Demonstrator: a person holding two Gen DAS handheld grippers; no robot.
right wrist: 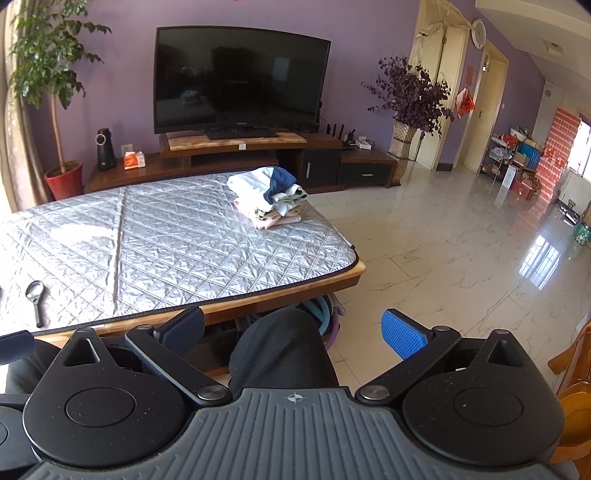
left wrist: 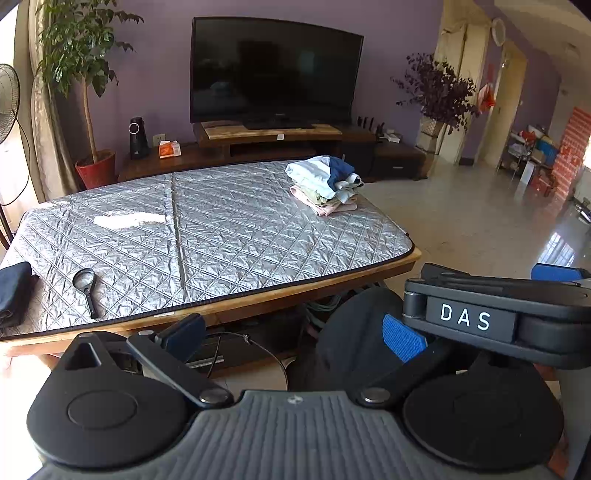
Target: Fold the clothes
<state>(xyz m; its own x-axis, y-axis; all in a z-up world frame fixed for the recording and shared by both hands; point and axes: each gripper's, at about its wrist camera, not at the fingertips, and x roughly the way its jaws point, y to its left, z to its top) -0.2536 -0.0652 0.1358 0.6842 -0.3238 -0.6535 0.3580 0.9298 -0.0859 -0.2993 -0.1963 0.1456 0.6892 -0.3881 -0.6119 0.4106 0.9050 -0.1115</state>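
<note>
Silver quilted table [left wrist: 221, 240] | clothes pile [left wrist: 325, 182] far corner | left tool [left wrist: 295, 332], right tool [right wrist: 295, 330] agape, empty

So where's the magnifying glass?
The magnifying glass lies on the silver quilted cover near the table's front left edge in both views, beside a dark folded cloth and far from the clothes pile.

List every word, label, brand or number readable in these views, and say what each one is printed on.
"DAS": white letters on the black body of the right gripper, seen in the left wrist view.
Orange box on the TV stand: print too small to read.
White sticker on the TV stand: unreadable.
Wall clock: numerals too blurred.
TV: brand mark illegible.
</note>
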